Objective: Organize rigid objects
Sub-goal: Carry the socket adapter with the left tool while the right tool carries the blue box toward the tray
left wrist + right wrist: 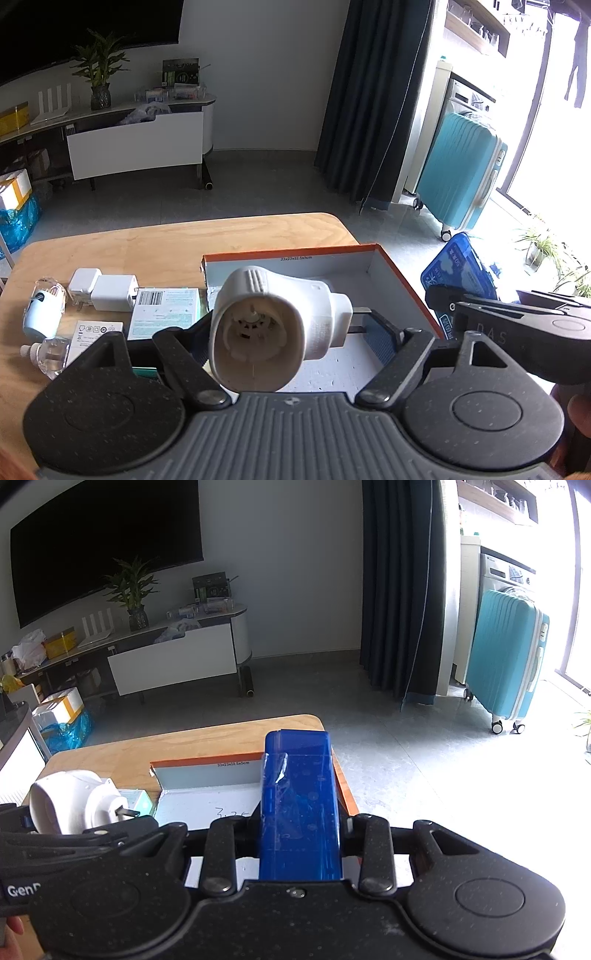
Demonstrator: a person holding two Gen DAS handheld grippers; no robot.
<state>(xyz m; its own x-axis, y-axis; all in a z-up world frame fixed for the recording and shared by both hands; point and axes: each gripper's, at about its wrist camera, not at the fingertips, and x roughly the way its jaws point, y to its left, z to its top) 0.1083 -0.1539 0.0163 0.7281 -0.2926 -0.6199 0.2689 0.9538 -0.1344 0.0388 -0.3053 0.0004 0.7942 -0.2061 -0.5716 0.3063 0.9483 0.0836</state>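
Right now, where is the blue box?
The blue box is clamped in the right tongs, held over the right edge of the open orange-rimmed box on the wooden table.

box on table, right side; chargers, bottles, cartons left of it; suitcase behind, on floor.

Daylight floods in from my right, blowing out the window; the left stays dim; fisheye bends the edges; focus holds sharp.

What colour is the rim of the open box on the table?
Orange rim, clearest in the left wrist view.
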